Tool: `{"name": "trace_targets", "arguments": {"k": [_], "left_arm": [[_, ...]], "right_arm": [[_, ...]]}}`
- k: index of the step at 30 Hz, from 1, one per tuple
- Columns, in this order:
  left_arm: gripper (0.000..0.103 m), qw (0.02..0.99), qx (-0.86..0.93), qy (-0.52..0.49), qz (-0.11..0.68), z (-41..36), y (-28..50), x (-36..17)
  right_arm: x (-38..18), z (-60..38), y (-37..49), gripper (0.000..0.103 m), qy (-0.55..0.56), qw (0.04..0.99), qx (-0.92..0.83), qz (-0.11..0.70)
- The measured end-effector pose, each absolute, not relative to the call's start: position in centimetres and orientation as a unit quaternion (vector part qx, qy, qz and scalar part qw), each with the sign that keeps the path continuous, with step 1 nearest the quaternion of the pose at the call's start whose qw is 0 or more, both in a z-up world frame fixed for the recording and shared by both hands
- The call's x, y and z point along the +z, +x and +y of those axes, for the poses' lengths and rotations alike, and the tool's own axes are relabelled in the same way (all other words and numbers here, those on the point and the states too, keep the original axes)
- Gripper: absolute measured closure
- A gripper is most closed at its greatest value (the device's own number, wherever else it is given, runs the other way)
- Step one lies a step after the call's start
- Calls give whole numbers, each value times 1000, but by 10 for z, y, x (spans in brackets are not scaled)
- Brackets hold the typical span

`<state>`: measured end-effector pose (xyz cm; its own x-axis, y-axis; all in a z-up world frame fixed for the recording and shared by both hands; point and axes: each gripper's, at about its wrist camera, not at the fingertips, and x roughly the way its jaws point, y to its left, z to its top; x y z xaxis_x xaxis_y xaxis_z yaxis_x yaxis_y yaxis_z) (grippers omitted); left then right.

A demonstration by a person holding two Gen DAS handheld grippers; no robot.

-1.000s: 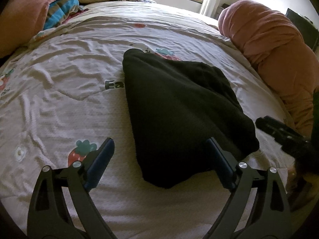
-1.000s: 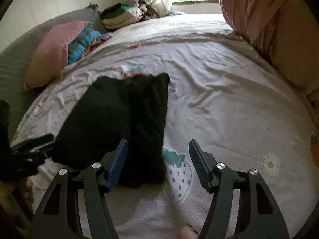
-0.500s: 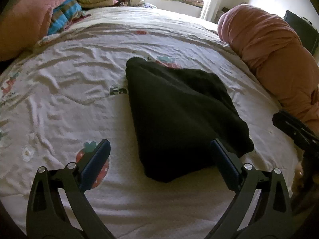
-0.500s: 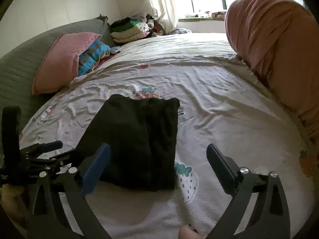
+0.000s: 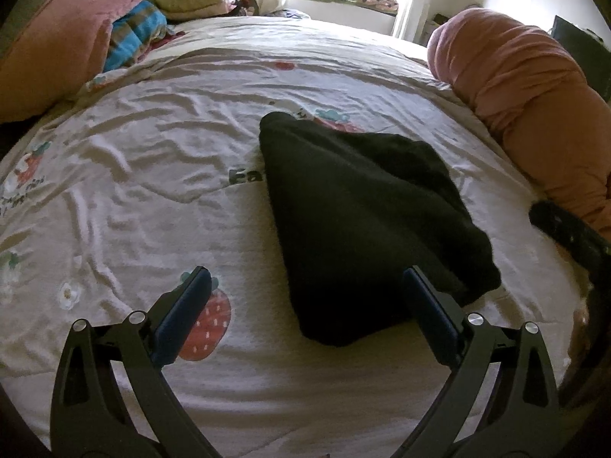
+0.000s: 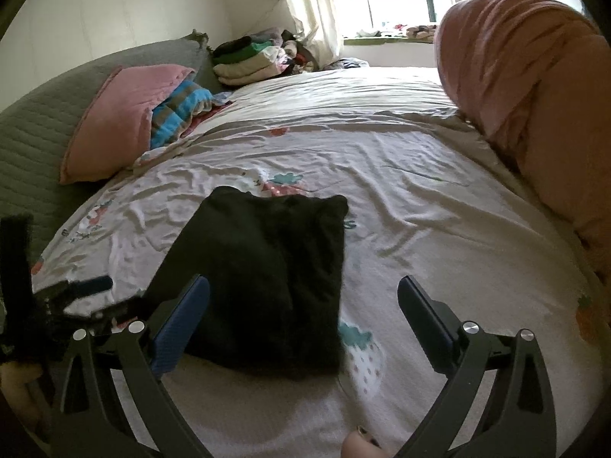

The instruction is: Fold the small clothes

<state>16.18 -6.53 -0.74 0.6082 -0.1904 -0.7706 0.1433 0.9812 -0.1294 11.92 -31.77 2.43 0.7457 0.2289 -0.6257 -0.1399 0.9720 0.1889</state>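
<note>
Right wrist | pink pillow (image 6: 118, 122) left | rolled blanket (image 6: 534, 87) right

A black garment (image 5: 359, 221) lies folded into a compact, thick bundle, flat on the strawberry-print bedsheet (image 5: 152, 152).

Left claw (image 5: 305, 305) spread wide, nothing pressed between its blue-padded fingers (image 5: 183, 313), tilted downward, right claw (image 6: 303, 315) likewise fully parted and empty, angled down, a fingertip (image 6: 361, 444) at six o'clock in the right wrist view
</note>
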Motion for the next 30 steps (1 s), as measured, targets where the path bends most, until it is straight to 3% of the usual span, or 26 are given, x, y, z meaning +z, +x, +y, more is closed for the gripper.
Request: {"name": "trace_targets", "arguments": {"k": [3, 4, 5, 6, 13, 19, 26, 30], "left_arm": [[9, 893, -88, -26, 440, -62, 164, -14], [9, 892, -87, -26, 442, -61, 165, -16], [9, 891, -86, -27, 445, -61, 166, -18], [9, 889, -86, -31, 448, -60, 168, -21], [9, 886, -101, -45, 450, -58, 175, -25], [9, 890, -109, -52, 440, -58, 177, -22], [9, 893, -133, -64, 425, -68, 184, -8], [10, 882, -143, -44, 447, -83, 191, -18]], "right_arm": [[23, -307, 146, 5, 64, 925, 111, 357], [23, -302, 155, 10, 61, 924, 116, 361], [22, -296, 167, 25, 55, 921, 125, 365], [21, -291, 179, 31, 49, 919, 128, 370], [-17, -283, 259, 50, 66, 884, 112, 449], [-32, -280, 273, 93, 68, 880, 112, 457], [16, -291, 249, 95, 72, 913, 141, 376], [16, -297, 247, 95, 32, 921, 115, 372]]}}
